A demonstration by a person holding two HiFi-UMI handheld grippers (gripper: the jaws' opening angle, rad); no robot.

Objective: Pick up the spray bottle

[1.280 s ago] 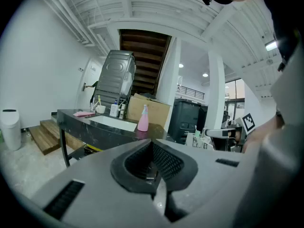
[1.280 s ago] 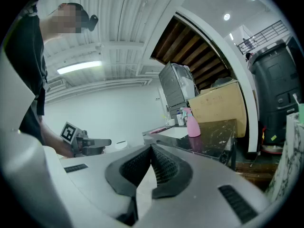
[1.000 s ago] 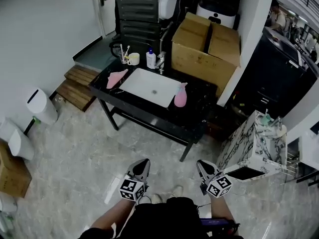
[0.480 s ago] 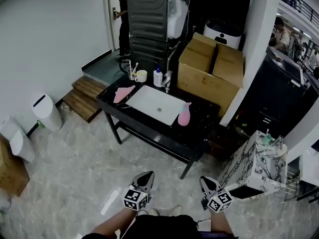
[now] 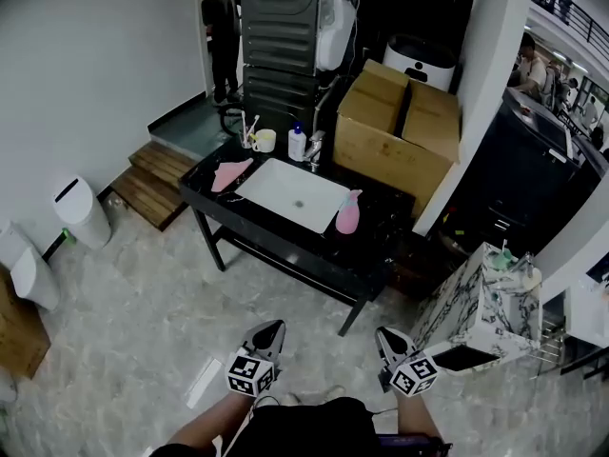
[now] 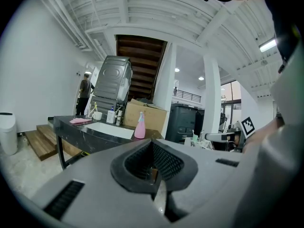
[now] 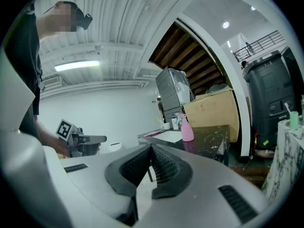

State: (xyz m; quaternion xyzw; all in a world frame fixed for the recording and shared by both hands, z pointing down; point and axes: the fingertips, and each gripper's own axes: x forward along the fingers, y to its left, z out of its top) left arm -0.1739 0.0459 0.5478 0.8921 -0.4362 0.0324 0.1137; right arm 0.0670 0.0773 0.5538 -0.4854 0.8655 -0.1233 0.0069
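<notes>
**Both tongs closed and empty, spray bottle standing on the worktop**

Since a second ago the head view has been shifted a little, and a person (image 5: 221, 27) in dark clothes, not seen then, is now shown at the doorway at the back, beside a tall grey unit (image 5: 281, 27). The tongs have been kept low at the bottom edge of the view throughout.

The black worktop (image 5: 376, 241) is seen across the middle of the head view, set at an angle on the pale marbled floor. A large cardboard box (image 5: 395, 127) is placed at its far right corner. A white sink (image 5: 276, 184) is sunk into the worktop's middle.

The left tongs (image 5: 269, 331) and the right tongs (image 5: 388, 339) are held side by side above the floor, well apart from the worktop and pointed towards it. In each gripper view the jaws are seen pressed together with nothing between them.

The pink spray bottle (image 5: 348, 213) is stood upright on the worktop, just beside the sink's right end. A pink cloth (image 5: 231, 173) is laid at the sink's left end. Behind the sink, a cup (image 5: 263, 140) holding brushes, a white bottle (image 5: 297, 144) and a tap (image 5: 314, 149) are lined up.
</notes>
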